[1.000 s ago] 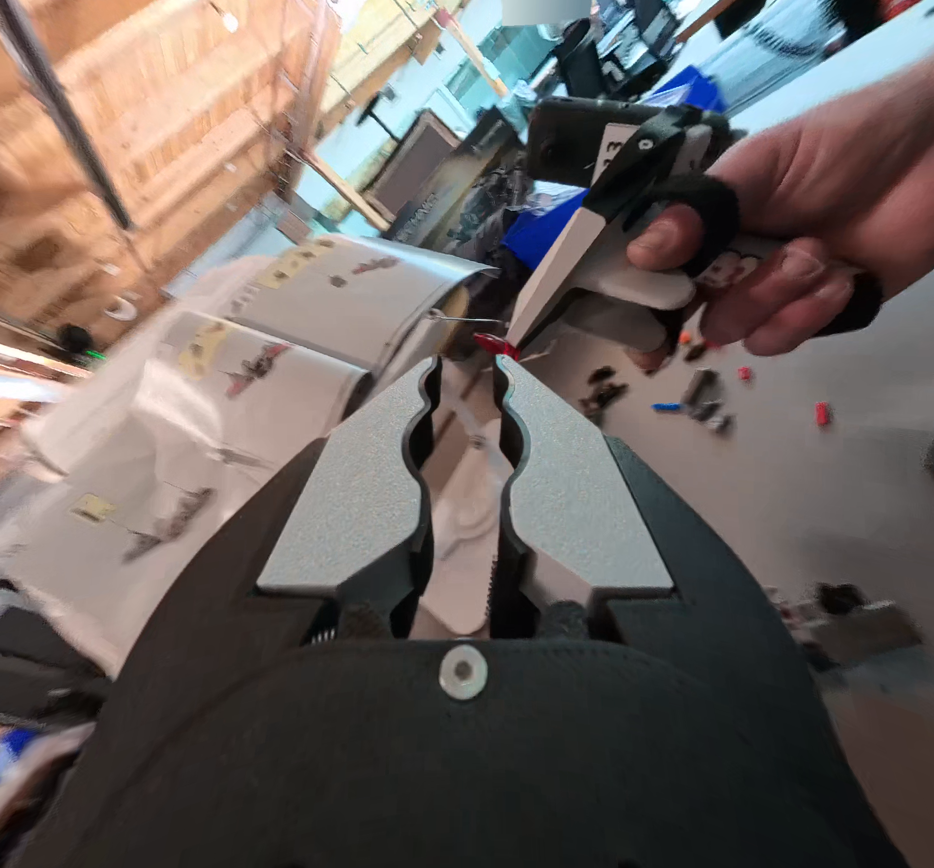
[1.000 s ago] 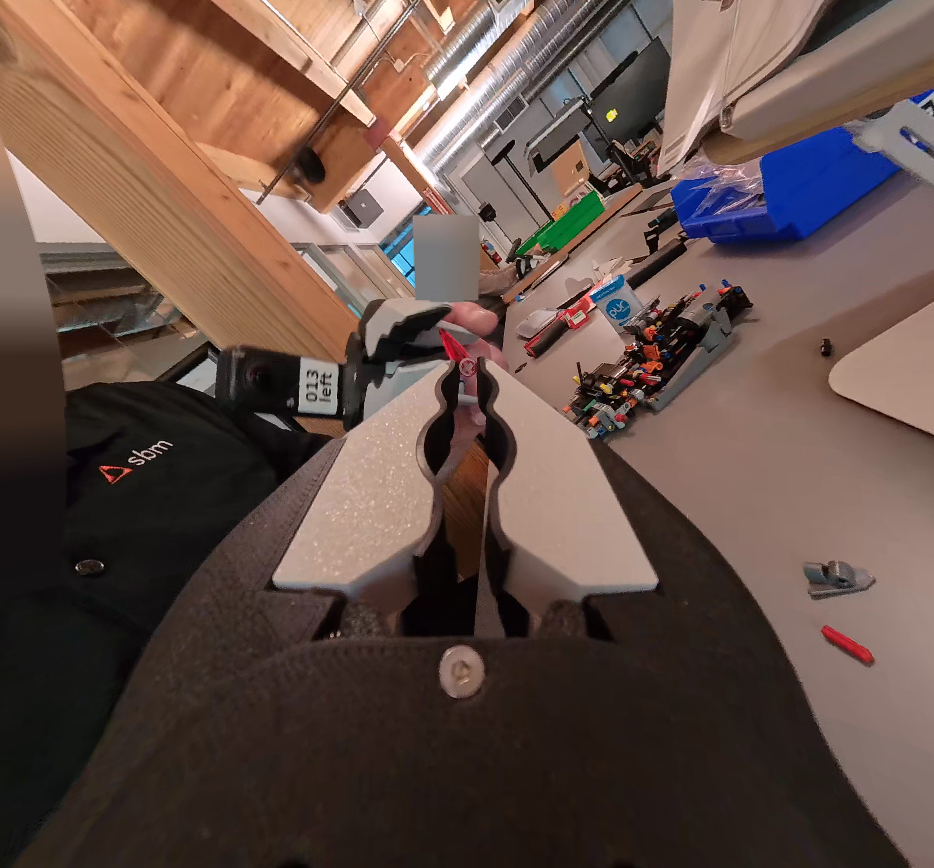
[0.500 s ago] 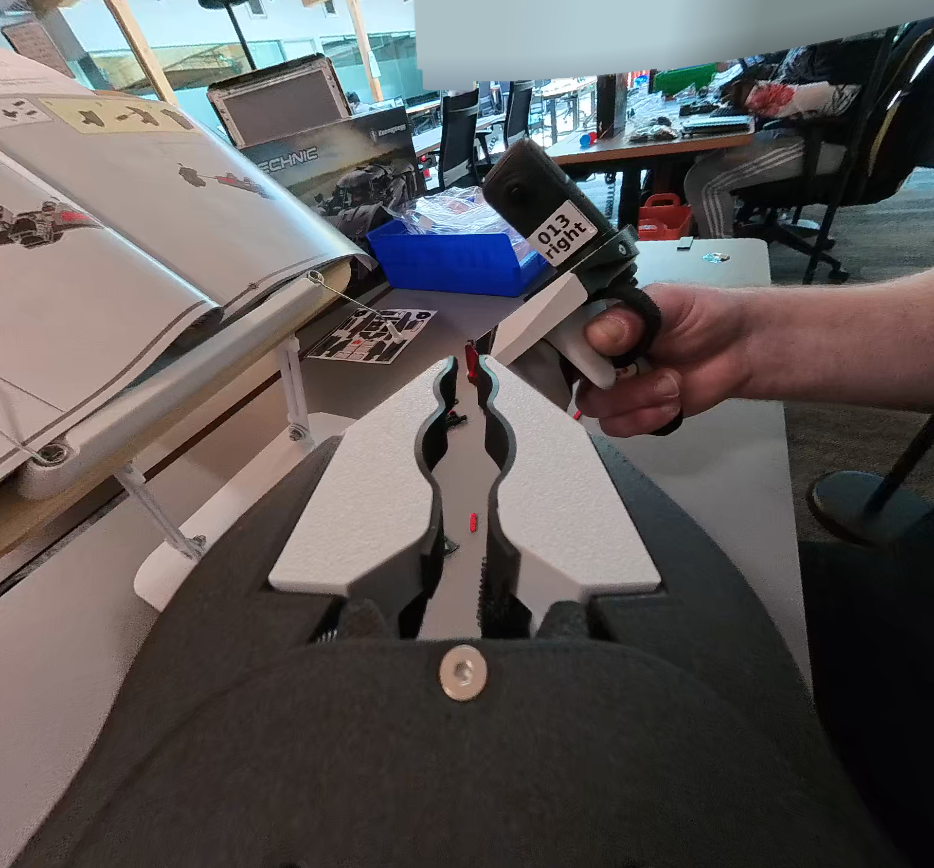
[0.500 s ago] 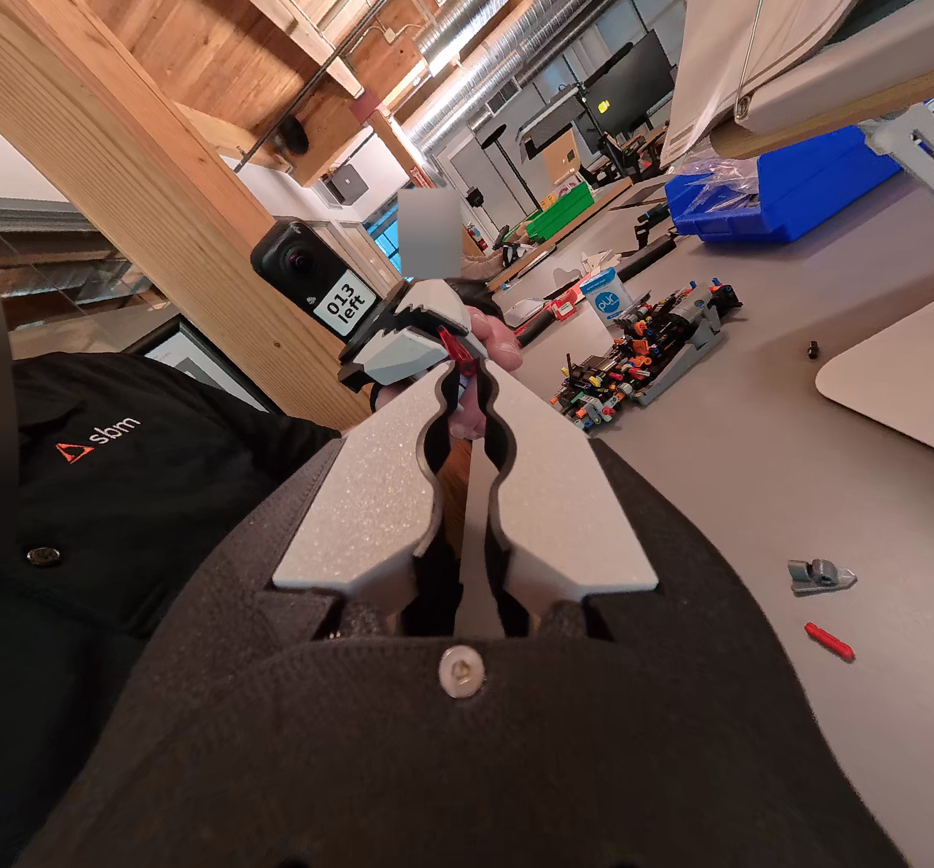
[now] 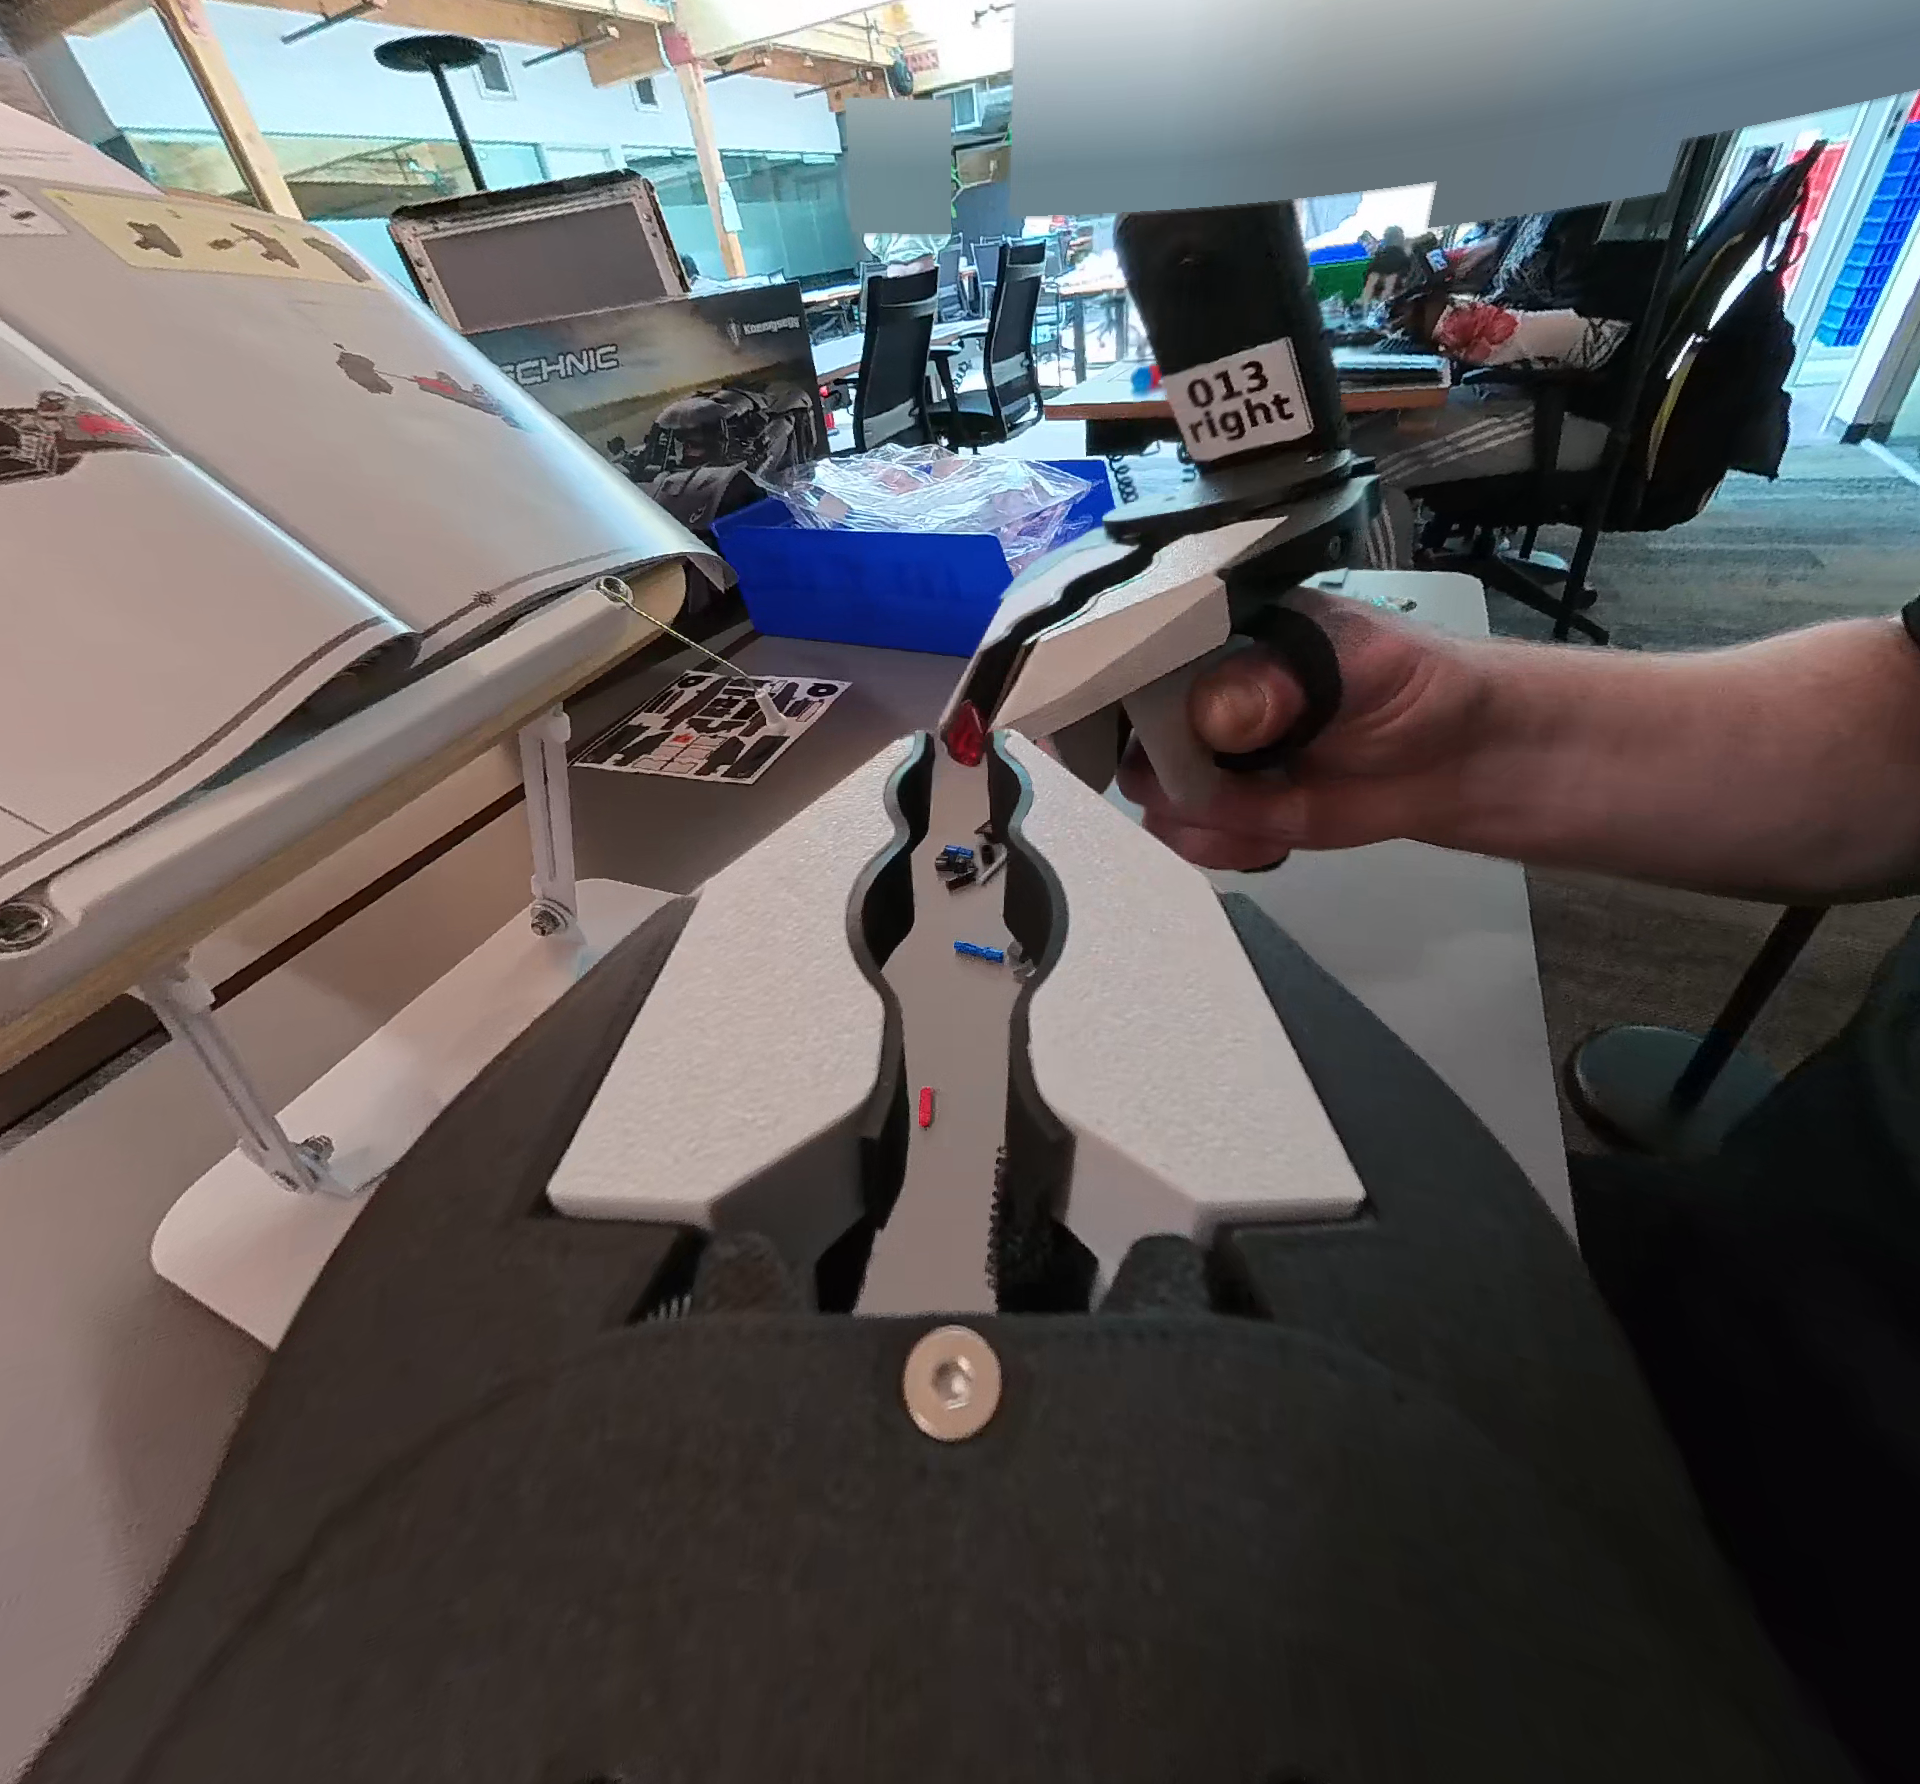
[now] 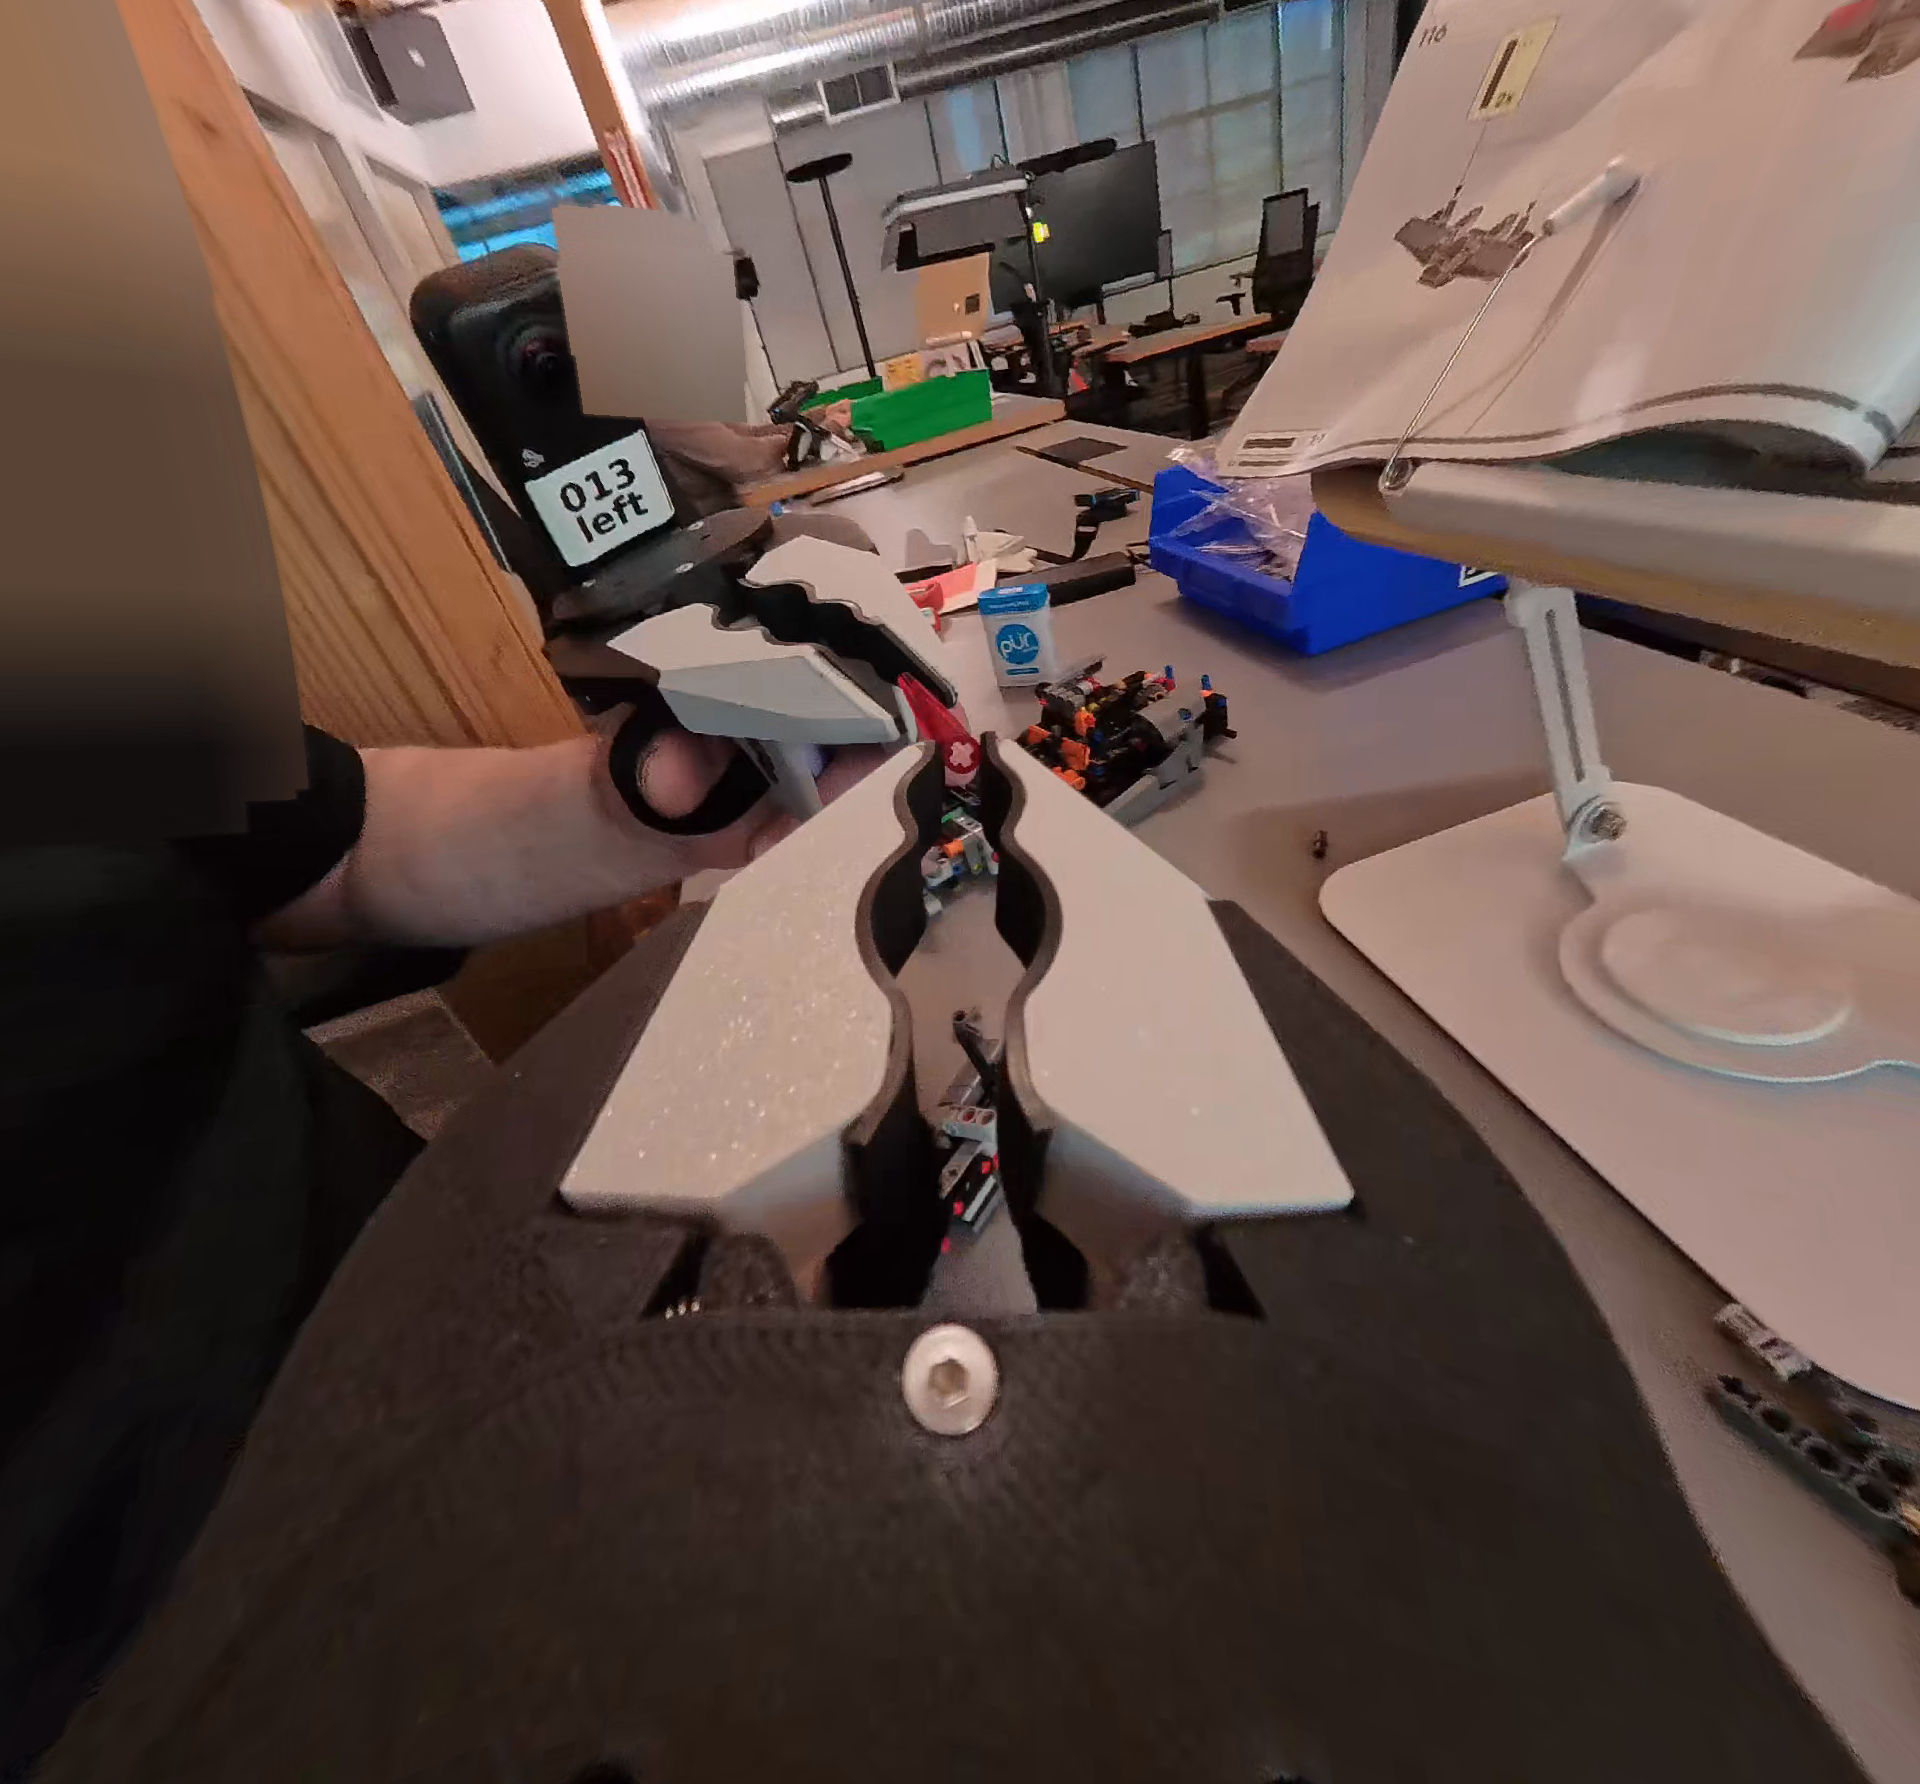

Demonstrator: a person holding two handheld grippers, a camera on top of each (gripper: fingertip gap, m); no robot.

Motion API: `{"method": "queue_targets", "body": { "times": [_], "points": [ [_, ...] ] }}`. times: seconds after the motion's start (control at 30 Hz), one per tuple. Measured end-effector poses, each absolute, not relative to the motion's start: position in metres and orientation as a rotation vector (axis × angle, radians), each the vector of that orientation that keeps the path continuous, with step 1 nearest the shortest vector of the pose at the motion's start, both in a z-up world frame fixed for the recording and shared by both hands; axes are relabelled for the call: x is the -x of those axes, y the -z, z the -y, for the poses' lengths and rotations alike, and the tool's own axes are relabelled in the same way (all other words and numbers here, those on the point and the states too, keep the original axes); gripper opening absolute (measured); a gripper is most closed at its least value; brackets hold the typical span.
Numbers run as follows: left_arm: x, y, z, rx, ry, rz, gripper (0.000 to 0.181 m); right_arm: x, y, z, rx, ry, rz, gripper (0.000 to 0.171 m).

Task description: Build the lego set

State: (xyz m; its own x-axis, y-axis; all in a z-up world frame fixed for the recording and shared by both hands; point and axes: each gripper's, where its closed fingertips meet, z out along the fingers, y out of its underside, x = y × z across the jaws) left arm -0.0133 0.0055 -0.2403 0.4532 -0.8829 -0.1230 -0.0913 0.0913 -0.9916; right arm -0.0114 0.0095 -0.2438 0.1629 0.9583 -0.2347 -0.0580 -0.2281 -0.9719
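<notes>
A small red lego piece (image 6: 940,721) is held in the air between both grippers, which meet tip to tip. My right gripper (image 6: 960,760) is shut on the piece's near end, which has a pale cross hole. My left gripper (image 5: 961,747) has its tips close around the same red piece (image 5: 966,735). The left gripper also shows in the right wrist view (image 6: 914,695), held by a hand. The right gripper also shows in the left wrist view (image 5: 966,711). A partly built model (image 6: 1127,732) lies on the grey table beyond.
An open instruction booklet (image 5: 260,508) rests on a white stand (image 6: 1579,996). A blue bin (image 5: 862,576) with plastic bags and a sticker sheet (image 5: 717,726) lie behind. Loose pieces (image 5: 971,861), a blue pin (image 5: 977,952) and a red pin (image 5: 926,1108) lie on the table. My left and right fingertips are right by each other. The red pin (image 5: 926,1108) is about equally far from each gripper, around 20 centimetres.
Both grippers have tilted and turned level while staying tip to tip on the red piece. The right gripper now points more over the table and the model.
</notes>
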Motion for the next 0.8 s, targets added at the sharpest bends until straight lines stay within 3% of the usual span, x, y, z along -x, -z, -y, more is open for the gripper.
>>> {"method": "queue_targets", "body": {
  "times": [0.8],
  "points": [
    [0.0054, 0.2356, -0.0084, 1.333, 0.694, -0.963, 0.003, 0.0149, 0.2418, -0.0083, 1.419, -1.245, 0.951, 0.004]
  ]
}}
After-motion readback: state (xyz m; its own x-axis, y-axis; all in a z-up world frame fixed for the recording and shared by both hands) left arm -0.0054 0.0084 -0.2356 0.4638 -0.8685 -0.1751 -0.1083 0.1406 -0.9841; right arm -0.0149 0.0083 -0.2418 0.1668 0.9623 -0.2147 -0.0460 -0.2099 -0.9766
